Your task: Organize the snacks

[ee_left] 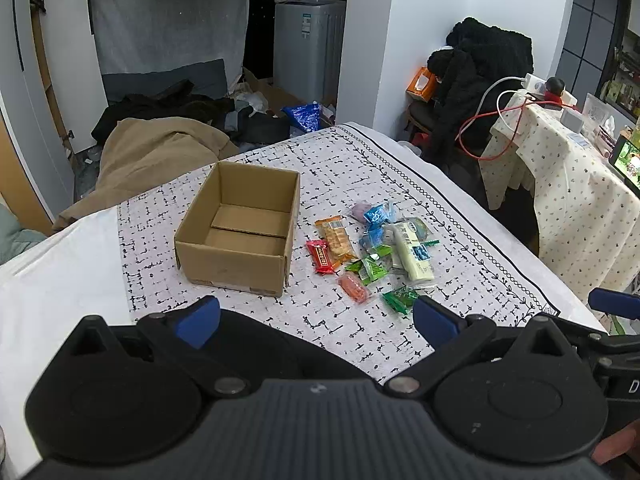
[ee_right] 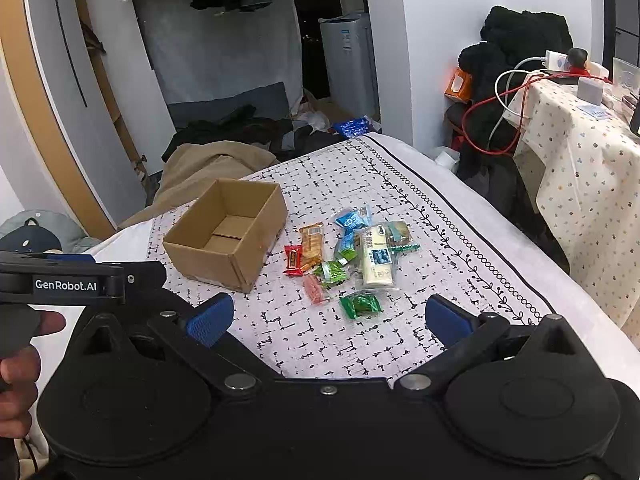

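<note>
Both grippers hover above the near edge of the patterned tablecloth [ee_left: 352,168], neither touching anything. Left gripper [ee_left: 316,322]: jaws spread wide, nothing between the blue pads. Right gripper [ee_right: 329,316]: likewise wide, empty. Cardboard box [ee_left: 240,228] sits open and empty on the cloth, left of the snack pile, just beside it but not touching. Snacks lie loose in a cluster: red bar [ee_left: 321,257] and orange cracker pack [ee_left: 336,238] nearest the box, orange-pink sweet [ee_left: 353,288], green packets [ee_left: 370,268], blue packets [ee_left: 376,216], a long pale wrapped bar [ee_left: 412,254] on the far right. Nearest piece to both grippers is the dark green packet [ee_right: 360,306]; in the right wrist view it lies almost dead ahead, between the open fingers and a little beyond them. In the left wrist view it sits close to that gripper's right-hand pad, off centre. Judgement: right gripper is better lined up for it. Its long axis runs roughly crosswise to the approach, so closing across the short width looks easier. Box lies forward-left of the pick.
</note>
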The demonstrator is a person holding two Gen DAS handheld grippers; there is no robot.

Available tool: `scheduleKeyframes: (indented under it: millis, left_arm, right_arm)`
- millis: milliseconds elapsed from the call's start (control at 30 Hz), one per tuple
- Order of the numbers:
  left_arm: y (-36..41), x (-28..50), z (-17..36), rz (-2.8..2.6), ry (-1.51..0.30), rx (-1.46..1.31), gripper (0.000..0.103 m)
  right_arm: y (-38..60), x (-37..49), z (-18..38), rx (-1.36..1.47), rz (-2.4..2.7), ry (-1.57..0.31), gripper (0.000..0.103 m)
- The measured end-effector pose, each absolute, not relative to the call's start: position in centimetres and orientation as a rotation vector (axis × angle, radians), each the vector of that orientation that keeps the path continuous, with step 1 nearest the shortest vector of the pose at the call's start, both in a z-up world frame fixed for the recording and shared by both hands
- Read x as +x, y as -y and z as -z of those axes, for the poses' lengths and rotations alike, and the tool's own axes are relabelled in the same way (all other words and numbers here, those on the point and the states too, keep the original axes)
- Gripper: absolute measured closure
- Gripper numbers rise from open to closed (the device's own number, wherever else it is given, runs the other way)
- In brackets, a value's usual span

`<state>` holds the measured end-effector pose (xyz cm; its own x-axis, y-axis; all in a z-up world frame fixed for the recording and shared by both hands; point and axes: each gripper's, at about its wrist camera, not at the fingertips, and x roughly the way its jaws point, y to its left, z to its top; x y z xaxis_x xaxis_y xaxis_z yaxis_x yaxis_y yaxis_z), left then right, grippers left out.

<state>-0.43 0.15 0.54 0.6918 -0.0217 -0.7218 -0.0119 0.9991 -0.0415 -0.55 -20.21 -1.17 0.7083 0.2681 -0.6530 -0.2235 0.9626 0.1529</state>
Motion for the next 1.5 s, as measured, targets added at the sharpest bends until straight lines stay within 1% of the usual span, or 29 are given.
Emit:
scheduleKeyframes:
  millis: [367,600,800,1000,1233,1500]
  left_arm:
    - [-0.4,-0.4,-0.4,0.008,-0.804,-0.055,0.001]
    - [-0.3,0.5,0.5,0.012,-0.804,-0.073,0.001]
    - [0.6,2.0,1.9,0.031,-0.814,-0.075,0.001]
    - [1.3,3.8,3.5,0.039,-0.835,-0.086,0.002]
    - [1.5,6.1,5.3,0.023,-0.861,-0.114,0.003]
    - [2.2,8.5,7.2,0.012,-0.884,-0.137,0.006]
  right_arm:
    - [19.7,-0.4,1.0,0.043,-0.276,-0.729,0.000]
    - [20.5,0.5,2.0,0.061,-0.257,-0.732,0.000]
    - [20.9,1.7,3.3,0.067,-0.273,-0.741,0.000]
    - [21.8,4.0,4.8,0.108,-0.264,-0.758,0.005]
    - [22.7,6.6,6.3,0.166,-0.290,-0.779,0.007]
    - [23.2,9.1,8.1,0.178,-0.304,-0.799,0.007]
